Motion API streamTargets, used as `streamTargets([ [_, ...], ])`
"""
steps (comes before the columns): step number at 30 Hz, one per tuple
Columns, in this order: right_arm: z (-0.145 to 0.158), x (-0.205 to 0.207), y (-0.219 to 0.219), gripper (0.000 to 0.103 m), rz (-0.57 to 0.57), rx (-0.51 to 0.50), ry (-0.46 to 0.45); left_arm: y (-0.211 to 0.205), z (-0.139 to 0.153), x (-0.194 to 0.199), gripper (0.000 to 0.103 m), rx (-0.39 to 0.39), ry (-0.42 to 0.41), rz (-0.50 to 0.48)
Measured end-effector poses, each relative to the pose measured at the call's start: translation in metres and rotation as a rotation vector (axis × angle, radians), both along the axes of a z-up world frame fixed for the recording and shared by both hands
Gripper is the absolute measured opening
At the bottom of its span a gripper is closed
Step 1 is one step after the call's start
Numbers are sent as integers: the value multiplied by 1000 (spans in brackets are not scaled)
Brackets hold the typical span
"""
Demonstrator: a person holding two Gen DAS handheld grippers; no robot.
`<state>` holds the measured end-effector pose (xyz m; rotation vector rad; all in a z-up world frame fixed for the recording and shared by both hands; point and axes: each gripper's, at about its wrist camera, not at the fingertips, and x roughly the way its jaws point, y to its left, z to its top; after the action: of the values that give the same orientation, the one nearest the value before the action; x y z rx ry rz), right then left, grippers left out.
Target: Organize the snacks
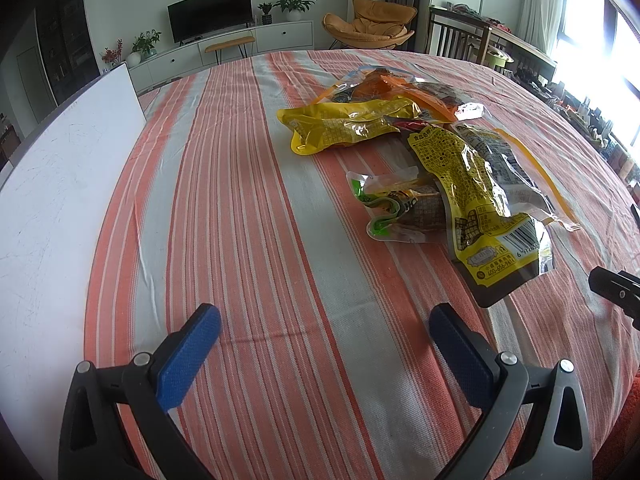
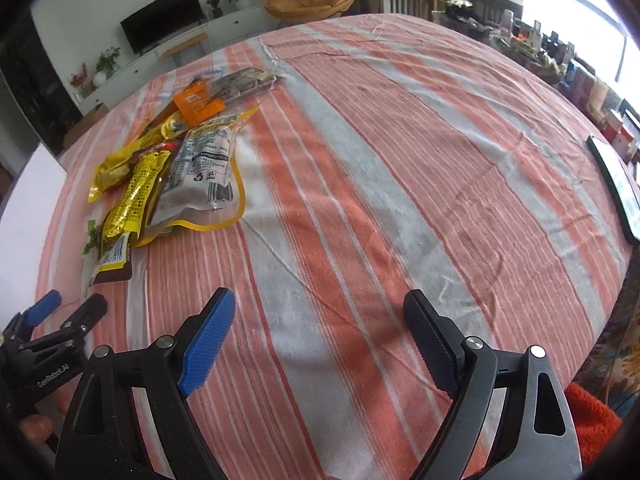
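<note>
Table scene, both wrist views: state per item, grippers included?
left gripper: open, empty, over bare cloth.
right gripper: open, empty, over bare cloth.
snack pile: loose, overlapping, unsorted.
yellow packet: sealed, lying flat.
zip bag: lying flat, packet inside; seal unclear.
orange packet: lying at pile's far end.
striped tablecloth: spread, slightly creased.
phone: lying at table edge, screen up.
TV: off.
</note>
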<state>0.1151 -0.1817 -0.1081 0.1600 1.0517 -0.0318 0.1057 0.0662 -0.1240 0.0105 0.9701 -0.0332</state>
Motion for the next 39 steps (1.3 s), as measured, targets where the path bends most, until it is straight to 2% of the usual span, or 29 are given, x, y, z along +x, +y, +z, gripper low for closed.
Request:
streamTargets([
  [2,0,2,-7,88,20,-35,-14,0,0,0,103,0,0,0],
  [4,-6,4,-18,89,-15,-8,1,0,0,0,103,0,0,0],
  [5,-4,4,-22,88,-40,4,-19,0,0,0,103,0,0,0],
  [7,-4,11,-25,88,-73,-17,-19,0,0,0,103,1,0,1],
  [11,-12,50,-31,88,-86,-159,-23,0,0,0,103,0,0,0],
  [13,-11,68,-45,88,-102,-125,-38,0,-1,0,103,0,0,0],
  [15,-13,86,-57,94,-157,-147,-33,0,-1,1,103,-1,1,0],
  [17,-16,97,-65,98,-182,-153,-70,0,3,1,103,-3,5,-4],
  [23,-20,101,-63,98,-182,-152,-77,7,7,20,103,-2,5,-46],
  [30,-20,101,-63,98,-182,-152,-76,26,8,51,103,-1,2,31],
  [39,-20,102,-63,98,-183,-152,-75,30,6,64,103,1,-2,17],
])
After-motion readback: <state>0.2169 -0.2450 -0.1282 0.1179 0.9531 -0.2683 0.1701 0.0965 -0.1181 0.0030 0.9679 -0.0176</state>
